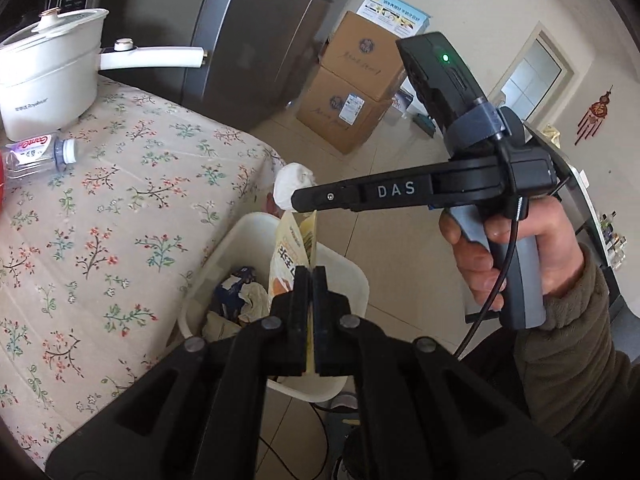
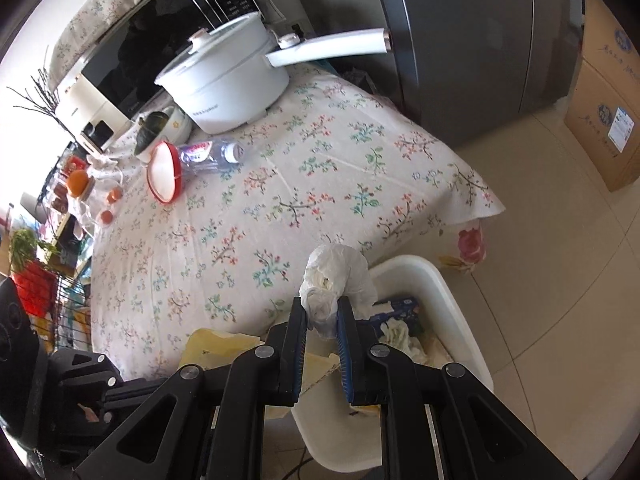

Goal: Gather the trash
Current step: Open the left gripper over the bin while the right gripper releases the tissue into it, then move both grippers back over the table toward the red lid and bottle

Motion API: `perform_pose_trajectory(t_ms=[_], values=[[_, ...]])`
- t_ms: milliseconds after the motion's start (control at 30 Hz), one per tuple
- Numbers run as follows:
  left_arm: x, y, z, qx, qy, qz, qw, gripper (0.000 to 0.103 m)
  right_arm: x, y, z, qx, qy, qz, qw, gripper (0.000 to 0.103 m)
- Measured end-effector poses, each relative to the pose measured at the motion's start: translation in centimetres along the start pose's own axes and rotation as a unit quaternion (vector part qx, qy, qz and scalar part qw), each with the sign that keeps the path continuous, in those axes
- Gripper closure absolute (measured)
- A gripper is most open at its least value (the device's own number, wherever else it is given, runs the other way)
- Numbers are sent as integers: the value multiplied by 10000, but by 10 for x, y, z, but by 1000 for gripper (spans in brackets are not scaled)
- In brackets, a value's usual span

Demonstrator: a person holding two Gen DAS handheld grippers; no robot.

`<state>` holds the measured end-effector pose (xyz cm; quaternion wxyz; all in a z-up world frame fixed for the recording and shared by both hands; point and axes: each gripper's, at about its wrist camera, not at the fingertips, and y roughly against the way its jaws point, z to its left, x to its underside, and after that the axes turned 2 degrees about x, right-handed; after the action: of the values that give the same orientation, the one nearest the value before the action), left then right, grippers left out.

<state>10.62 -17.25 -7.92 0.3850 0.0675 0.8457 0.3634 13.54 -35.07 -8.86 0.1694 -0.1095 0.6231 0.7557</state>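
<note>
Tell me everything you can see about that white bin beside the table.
The white bin looks like smooth plastic, roughly rectangular with rounded corners and no lid. It stands upright on the tiled floor at the table's corner. Inside lie crumpled tissues and a blue package. Both grippers hold trash above it; neither visibly touches it.

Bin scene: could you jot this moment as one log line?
left gripper: shut on wrapper | right gripper: shut on tissue | both over bin | bottle on table
</note>
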Motion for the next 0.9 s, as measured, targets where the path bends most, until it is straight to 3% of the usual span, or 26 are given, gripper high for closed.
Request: perform_pose_trajectory(t_ms=[167, 200, 233, 267, 300, 600, 800, 900], values=[[5, -29, 0, 353, 102, 390, 9986, 97, 13, -13, -6, 95, 32, 355, 9993, 84], [6, -35, 4, 383, 188, 464, 9980, 92, 16, -17, -7, 178, 10, 442, 9989, 78], [6, -40, 8, 382, 287, 547, 9974, 76, 18, -23, -9, 327, -10, 550, 9979, 69], [6, -45, 12, 276, 378, 598, 9971, 64, 19, -28, -10, 436, -24, 647, 9969, 65], [6, -48, 17, 133, 450, 615, 9970, 62, 20, -32, -12, 507, -38, 715, 9961, 58], [0, -30, 31, -306, 581, 401, 9970, 52, 9, -29, -12, 527, -115, 541, 9971, 44], [-4, -5, 57, -876, 744, 132, 9933, 42, -5, -36, 7, 451, 43, 387, 9982, 38], [-10, 8, 80, -1431, 1029, -28, 9843, 35, -10, -44, 22, 423, 250, 379, 9981, 37]])
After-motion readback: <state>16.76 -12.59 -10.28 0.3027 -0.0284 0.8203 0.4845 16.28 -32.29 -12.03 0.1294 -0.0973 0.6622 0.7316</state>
